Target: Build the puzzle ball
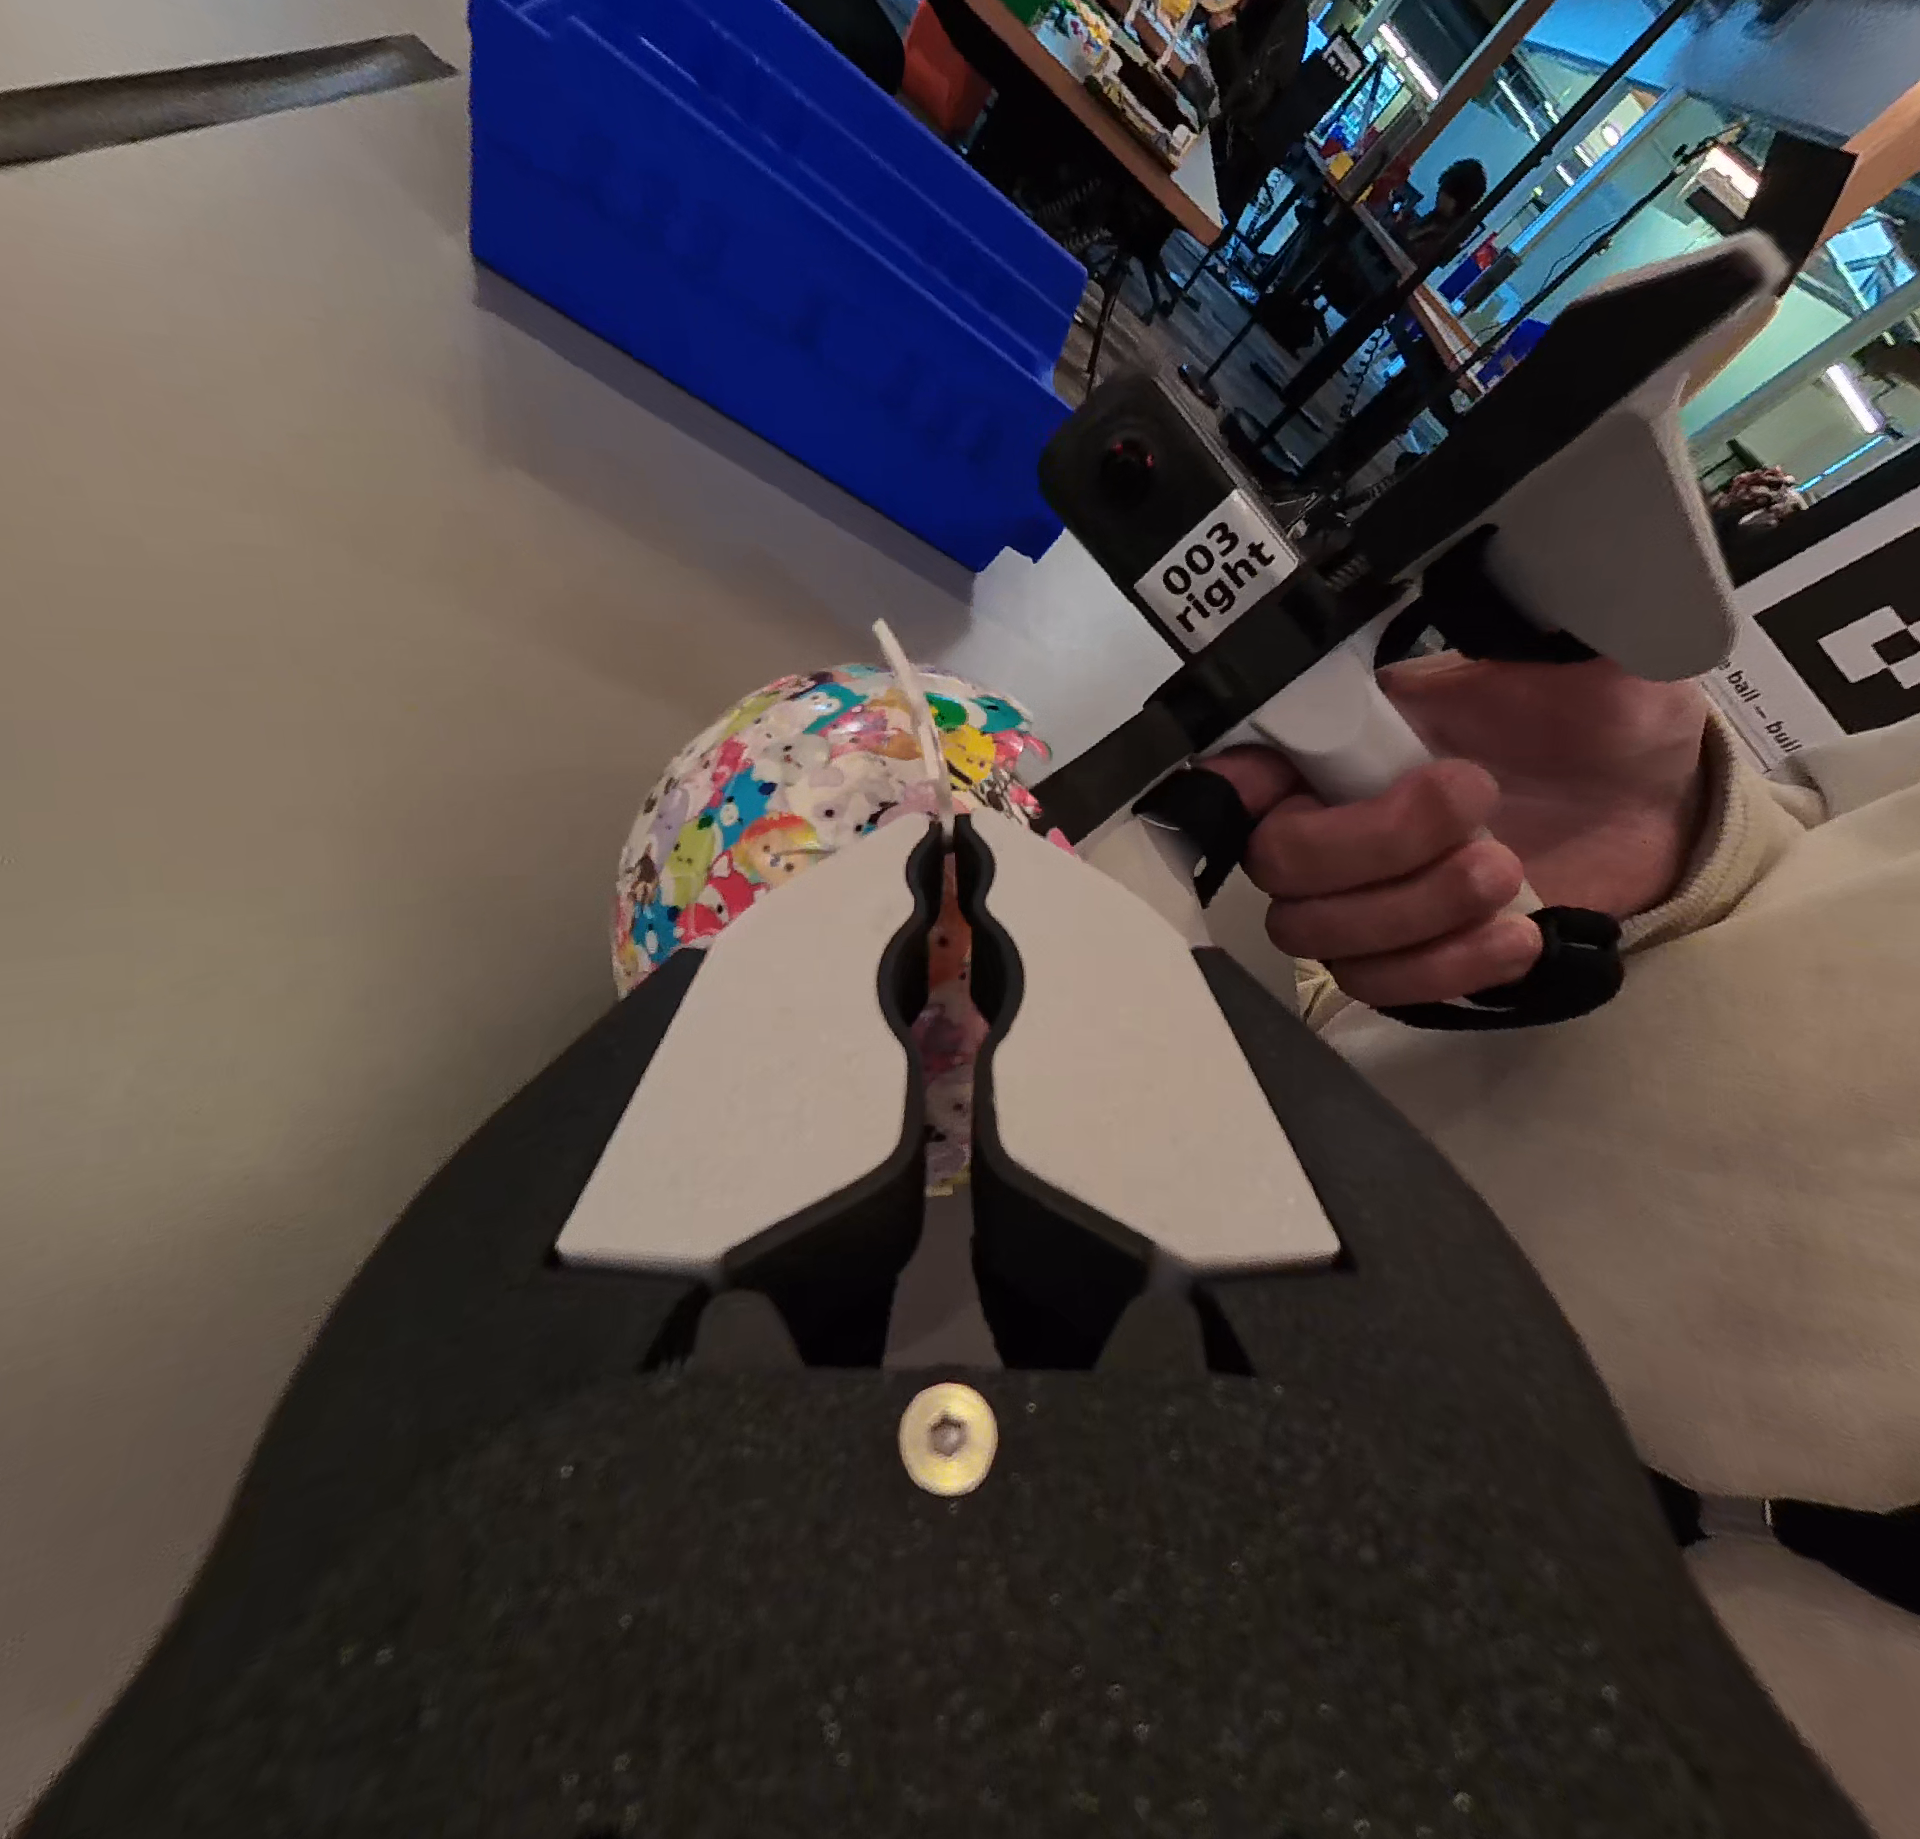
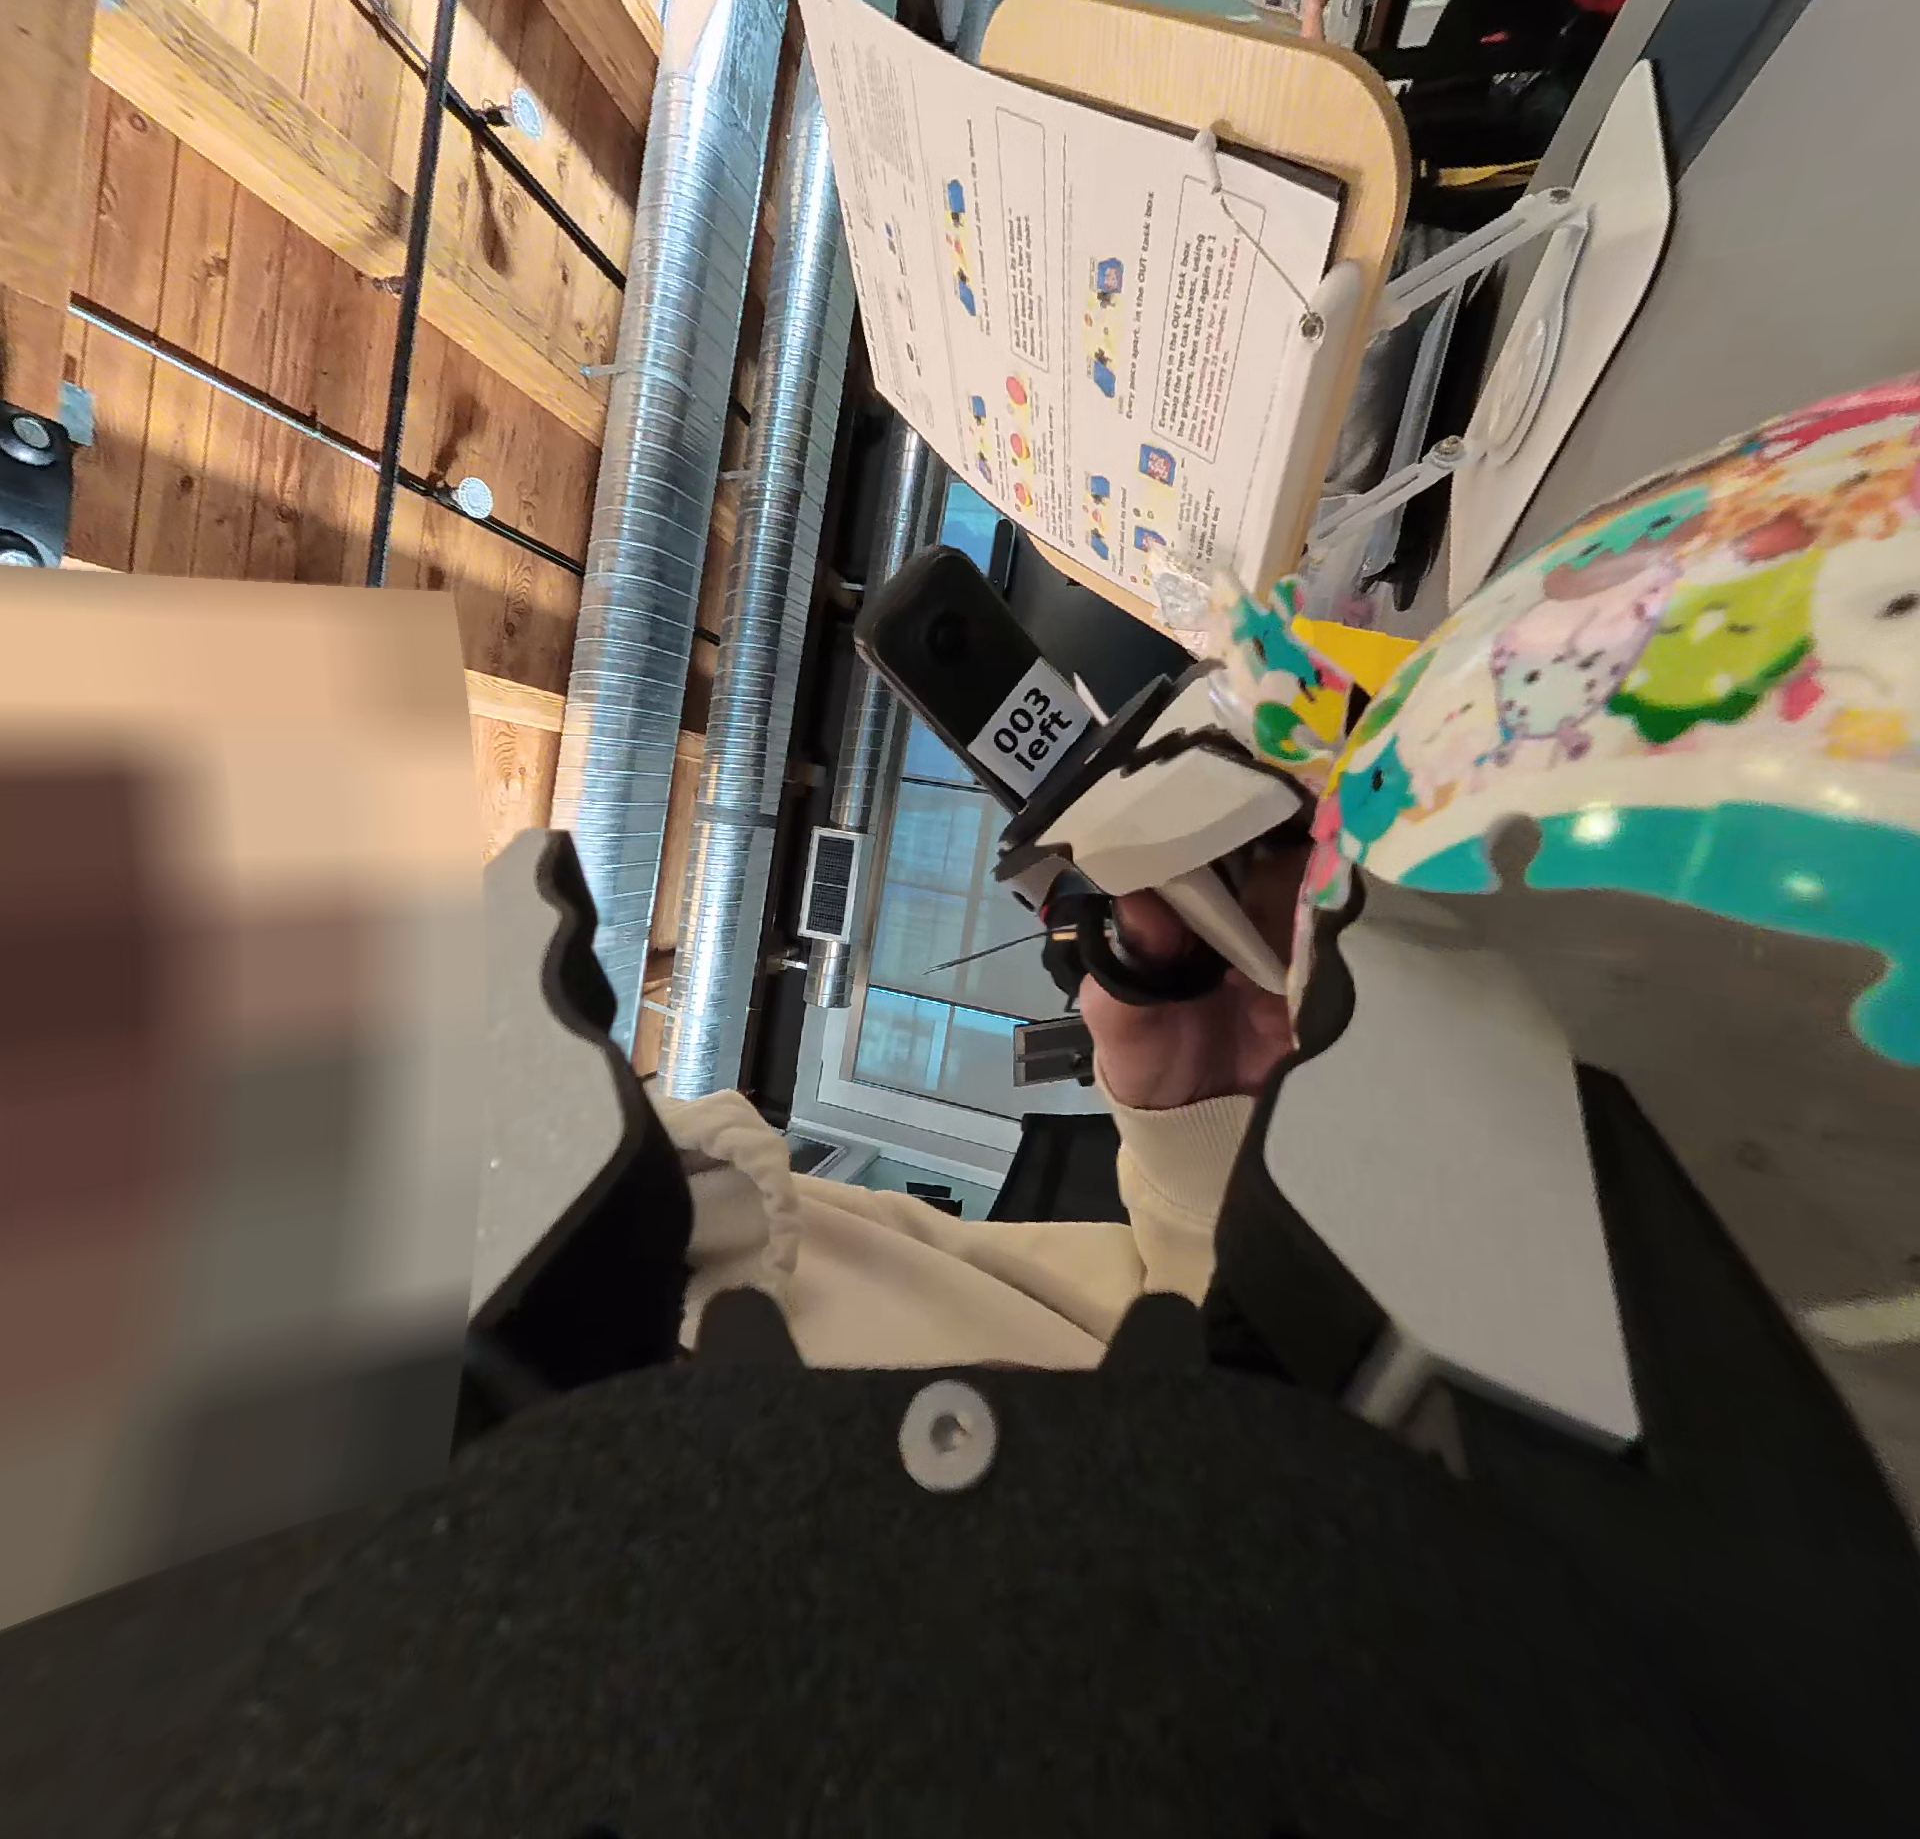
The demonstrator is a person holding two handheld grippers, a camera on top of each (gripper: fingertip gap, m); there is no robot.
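Puzzle ball (image 1: pixel 821 802), part-built and printed with bright cartoon figures, sits on the pale surface (image 1: pixel 260 646) just ahead of the left claw (image 1: pixel 951 839). That claw is pressed together on a thin curved puzzle piece (image 1: pixel 920 740) — seen edge-on, rising against the ball. The right claw (image 2: pixel 935 906) is spread wide, one finger (image 2: pixel 1455 1114) lying against the ball's shell (image 2: pixel 1662 667). A blue plastic bin (image 1: pixel 748 262) stands farther back; an instruction sheet (image 2: pixel 1060 283) hangs on a stand.
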